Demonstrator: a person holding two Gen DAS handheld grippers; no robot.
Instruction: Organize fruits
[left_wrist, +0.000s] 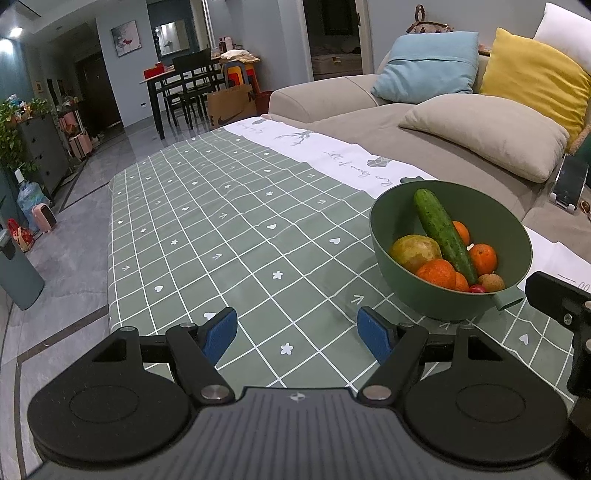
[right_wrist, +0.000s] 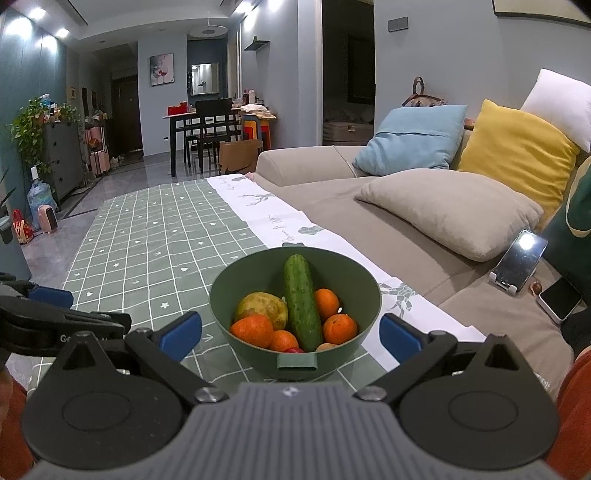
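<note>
A green bowl stands on the green checked tablecloth. It holds a cucumber, a yellow-green pear, several oranges, a small red fruit and a tan one. My right gripper is open, its blue pads on either side of the bowl's near rim. My left gripper is open and empty over the cloth, left of the bowl. The left gripper also shows at the left edge of the right wrist view.
A beige sofa with blue, yellow, white and beige cushions runs along the table's right side. Two phones lie on the sofa seat. A white runner edges the cloth. A dining table and chairs stand far behind.
</note>
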